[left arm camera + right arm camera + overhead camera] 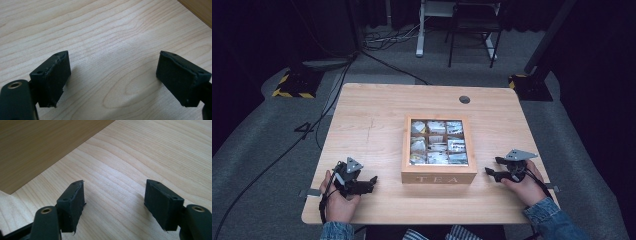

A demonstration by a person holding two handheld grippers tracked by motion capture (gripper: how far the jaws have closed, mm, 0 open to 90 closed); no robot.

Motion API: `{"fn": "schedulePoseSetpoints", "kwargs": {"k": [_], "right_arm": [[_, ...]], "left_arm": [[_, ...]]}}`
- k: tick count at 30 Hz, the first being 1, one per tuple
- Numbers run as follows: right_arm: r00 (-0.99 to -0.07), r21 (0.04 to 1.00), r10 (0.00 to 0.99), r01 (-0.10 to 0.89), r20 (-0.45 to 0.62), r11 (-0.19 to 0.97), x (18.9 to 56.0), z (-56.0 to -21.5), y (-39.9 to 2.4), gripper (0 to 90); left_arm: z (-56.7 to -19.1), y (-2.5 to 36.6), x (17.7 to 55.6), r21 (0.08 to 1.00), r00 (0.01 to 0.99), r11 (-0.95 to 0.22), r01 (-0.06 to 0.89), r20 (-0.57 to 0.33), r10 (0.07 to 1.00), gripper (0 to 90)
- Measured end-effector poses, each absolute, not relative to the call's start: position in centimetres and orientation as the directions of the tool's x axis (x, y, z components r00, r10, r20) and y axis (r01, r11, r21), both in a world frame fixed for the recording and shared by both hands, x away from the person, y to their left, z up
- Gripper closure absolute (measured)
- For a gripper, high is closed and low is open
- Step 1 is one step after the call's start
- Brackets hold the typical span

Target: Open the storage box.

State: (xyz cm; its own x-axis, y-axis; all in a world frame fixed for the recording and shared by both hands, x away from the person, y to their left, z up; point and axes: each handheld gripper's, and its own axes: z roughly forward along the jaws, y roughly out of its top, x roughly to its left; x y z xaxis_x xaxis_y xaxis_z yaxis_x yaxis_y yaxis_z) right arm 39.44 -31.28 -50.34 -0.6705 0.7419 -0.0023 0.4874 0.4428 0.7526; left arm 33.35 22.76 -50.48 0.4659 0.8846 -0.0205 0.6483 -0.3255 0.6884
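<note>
Now resting on table (377, 125) either side of tea box (439, 172): left gripper (373, 181) wide apart, holding nothing; right gripper (490, 167) wide apart, holding nothing.

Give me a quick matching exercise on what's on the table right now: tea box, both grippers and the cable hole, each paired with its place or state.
Things:
1. tea box
2. left gripper
3. right gripper
4. cable hole

Places or states:
A. open, on the table right of the box
B. far right part of the table top
C. middle of the table, lid shut, packets visible through its panes
D. open, on the table left of the box

Pairs: 1-C, 2-D, 3-A, 4-B
</note>
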Motion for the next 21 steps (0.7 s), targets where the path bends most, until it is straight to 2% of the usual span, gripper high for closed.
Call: {"fn": "schedulePoseSetpoints", "kwargs": {"k": [3,18,21], "right_arm": [[-0.697,0.757,0.717,0.466,-0.005,0.458,39.36,-50.30,-31.28,41.7],[-0.701,0.758,0.713,0.463,-0.004,0.460,39.36,-50.31,-31.29,41.8],[-0.697,0.759,0.717,0.465,-0.004,0.455,39.35,-50.31,-31.30,45.3]], "left_arm": [[-50.49,22.75,33.34,0.689,0.465,-0.324,0.648,-0.022,0.885,12.9],[-50.53,22.95,33.73,0.686,0.481,-0.338,0.645,-0.020,0.877,9.9],[-50.52,22.94,33.72,0.685,0.480,-0.338,0.645,-0.020,0.877,9.9]]}}
